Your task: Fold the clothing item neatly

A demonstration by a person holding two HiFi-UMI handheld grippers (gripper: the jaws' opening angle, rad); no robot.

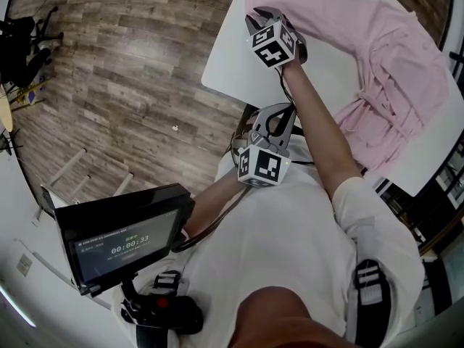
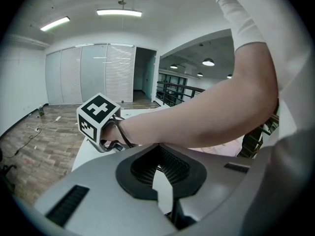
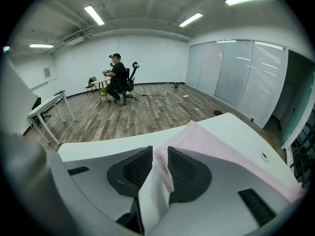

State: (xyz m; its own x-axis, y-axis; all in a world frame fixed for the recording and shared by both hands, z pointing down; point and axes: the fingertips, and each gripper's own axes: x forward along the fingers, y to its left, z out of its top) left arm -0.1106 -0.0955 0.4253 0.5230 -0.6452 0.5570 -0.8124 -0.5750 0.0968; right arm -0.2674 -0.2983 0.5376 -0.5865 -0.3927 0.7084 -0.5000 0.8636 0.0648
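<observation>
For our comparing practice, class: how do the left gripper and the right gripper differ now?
The left gripper is shut and empty; the right gripper is open at the edge of the pink garment. The left gripper is held back by the person's body; the right gripper reaches out over the table. Both carry a marker cube.

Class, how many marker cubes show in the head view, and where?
2. One cube on the right gripper at the pink garment; another on the left gripper near the person's torso.

Grey left tongs (image 1: 278, 110) and right tongs (image 1: 255, 14) bear black-and-white marker cubes (image 1: 274, 43); the shirt (image 1: 290, 230) is white, short-sleeved.
</observation>
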